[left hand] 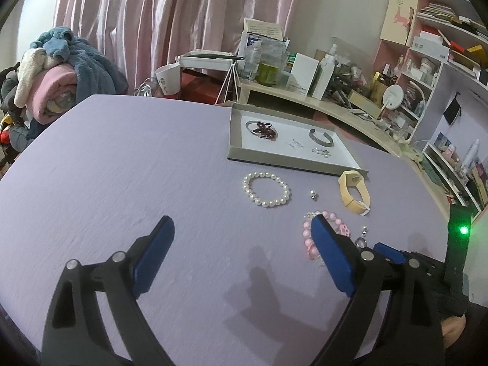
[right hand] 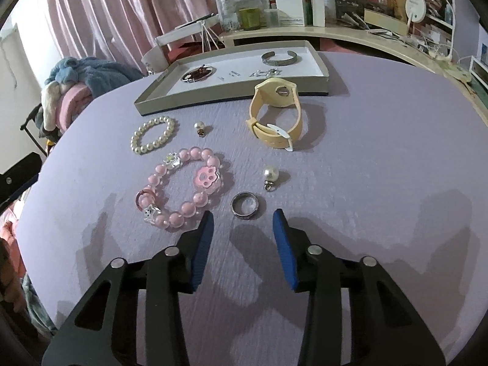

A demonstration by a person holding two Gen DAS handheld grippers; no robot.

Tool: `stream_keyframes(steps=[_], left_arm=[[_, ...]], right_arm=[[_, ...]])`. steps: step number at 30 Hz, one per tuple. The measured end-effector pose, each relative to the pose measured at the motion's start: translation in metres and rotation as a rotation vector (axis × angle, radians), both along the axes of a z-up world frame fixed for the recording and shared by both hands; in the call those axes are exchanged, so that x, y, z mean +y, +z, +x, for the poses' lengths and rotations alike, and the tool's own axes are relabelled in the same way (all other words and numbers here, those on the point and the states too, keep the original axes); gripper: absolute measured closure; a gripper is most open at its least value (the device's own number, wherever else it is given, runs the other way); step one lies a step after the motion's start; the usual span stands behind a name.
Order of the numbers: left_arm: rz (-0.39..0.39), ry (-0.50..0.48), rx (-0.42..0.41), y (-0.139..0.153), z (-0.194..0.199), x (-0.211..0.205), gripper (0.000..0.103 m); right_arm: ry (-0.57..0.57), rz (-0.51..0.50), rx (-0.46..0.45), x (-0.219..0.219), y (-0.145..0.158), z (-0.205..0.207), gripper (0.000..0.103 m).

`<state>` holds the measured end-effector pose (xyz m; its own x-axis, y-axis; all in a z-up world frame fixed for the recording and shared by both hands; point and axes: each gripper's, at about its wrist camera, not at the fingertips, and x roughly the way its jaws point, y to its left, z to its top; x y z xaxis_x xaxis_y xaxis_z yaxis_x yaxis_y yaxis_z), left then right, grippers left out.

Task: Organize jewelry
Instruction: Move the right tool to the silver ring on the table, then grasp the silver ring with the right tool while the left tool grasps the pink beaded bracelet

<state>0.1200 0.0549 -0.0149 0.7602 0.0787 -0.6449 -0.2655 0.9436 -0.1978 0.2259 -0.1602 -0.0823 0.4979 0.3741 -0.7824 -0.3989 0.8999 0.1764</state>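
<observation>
Ring (right hand: 245, 209) flat on the purple table (right hand: 366, 164), lower centre of the right wrist view, hole facing up, so no long axis to speak of. Just beyond the right gripper (right hand: 242, 225), half-parted, holding nothing, probably lining up for a pinch. Pink bracelet (right hand: 183, 189) left of it, pearl drop (right hand: 270, 174) above right. Tray (right hand: 231, 94) upper centre, partly filled. Left gripper (left hand: 244, 228) spread wide, empty.

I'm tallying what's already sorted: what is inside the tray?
The tray holds a dark red piece on a silver ring, a silver cuff and a small sparkly silver piece. Its near wall may hide a strip of the floor.
</observation>
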Motion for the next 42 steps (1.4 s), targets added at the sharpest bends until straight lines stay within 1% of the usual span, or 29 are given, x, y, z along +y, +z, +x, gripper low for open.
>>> stream_keyframes(steps=[2,9,10,11,14,16,23,27,28,29,33,38,42], left_arm=[[-0.001,0.003,0.004,-0.001,-0.001,0.001,0.012],[0.001,0.002,0.010,-0.001,0.000,0.000,0.012],[0.001,0.000,0.012,-0.002,0.001,0.000,0.012],[0.001,-0.002,0.014,-0.002,0.001,-0.001,0.012],[-0.001,-0.010,0.019,-0.004,0.005,-0.004,0.012],[-0.005,-0.023,0.021,-0.005,0.008,-0.006,0.012],[-0.023,-0.120,0.059,-0.014,0.032,-0.027,0.012],[-0.012,-0.197,0.109,-0.027,0.053,-0.047,0.012],[-0.011,-0.210,0.120,-0.030,0.057,-0.050,0.014],[-0.013,-0.220,0.128,-0.032,0.061,-0.052,0.019],[-0.023,-0.262,0.172,-0.047,0.078,-0.062,0.026],[-0.061,-0.277,0.209,-0.060,0.091,-0.063,0.039],[-0.060,-0.284,0.223,-0.065,0.097,-0.065,0.045]], right_arm=[[-0.002,-0.015,-0.009,0.003,-0.001,0.001,0.068],[0.011,-0.047,-0.033,0.011,-0.002,0.006,0.071],[0.011,-0.057,-0.039,0.012,-0.002,0.007,0.074],[0.010,-0.072,-0.046,0.012,-0.002,0.007,0.080],[0.013,-0.059,-0.031,0.007,-0.001,0.009,0.081],[-0.008,-0.059,-0.031,0.001,-0.001,0.007,0.081],[-0.103,-0.030,-0.039,-0.032,0.009,0.005,0.081],[-0.151,-0.013,-0.057,-0.048,0.019,0.005,0.081],[-0.156,-0.012,-0.061,-0.049,0.021,0.005,0.081],[-0.161,-0.010,-0.065,-0.050,0.022,0.006,0.081],[-0.174,0.002,-0.076,-0.054,0.028,0.004,0.081],[-0.183,0.004,-0.085,-0.055,0.031,0.002,0.081],[-0.196,0.003,-0.086,-0.059,0.031,0.002,0.081]])
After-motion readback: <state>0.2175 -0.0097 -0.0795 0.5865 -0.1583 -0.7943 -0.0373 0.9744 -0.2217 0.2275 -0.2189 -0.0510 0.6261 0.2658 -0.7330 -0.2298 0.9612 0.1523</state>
